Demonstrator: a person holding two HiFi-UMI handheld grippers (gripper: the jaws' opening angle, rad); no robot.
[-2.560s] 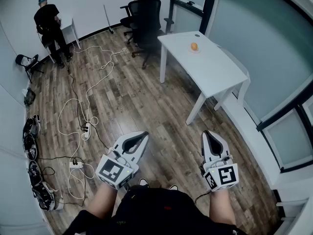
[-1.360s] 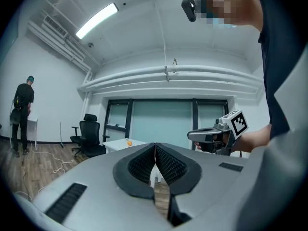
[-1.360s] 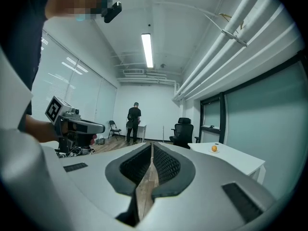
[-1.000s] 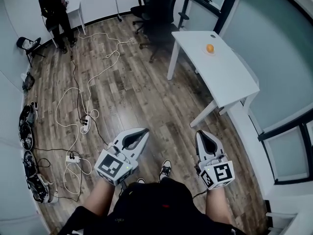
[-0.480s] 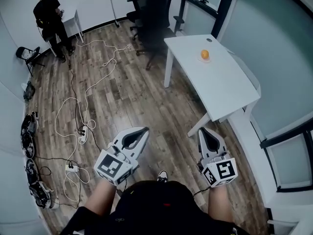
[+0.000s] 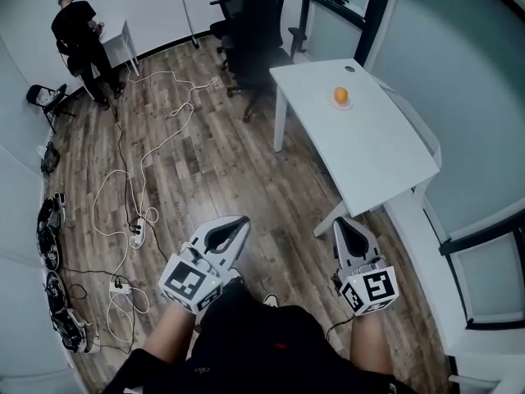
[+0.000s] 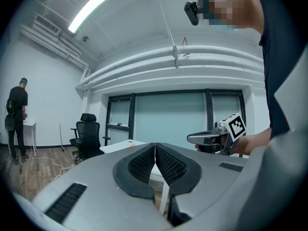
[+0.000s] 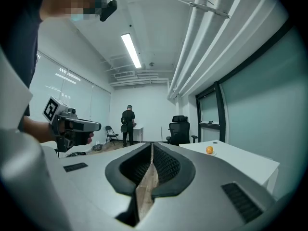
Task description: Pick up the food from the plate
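One round orange food (image 6: 340,96) | smooth white rectangular table (image 6: 373,158) | wood-plank floor (image 6: 215,164)

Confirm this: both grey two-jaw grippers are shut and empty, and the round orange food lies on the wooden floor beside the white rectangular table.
Wrong place: the head view shows the round orange food on a small white plate atop the white rectangular table, not beside it. The grey left gripper and right gripper are indeed shut and empty.

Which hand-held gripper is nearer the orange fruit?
Right. The right hand-held gripper is by the table holding the orange fruit; the left hand-held gripper is farther left over the floor.
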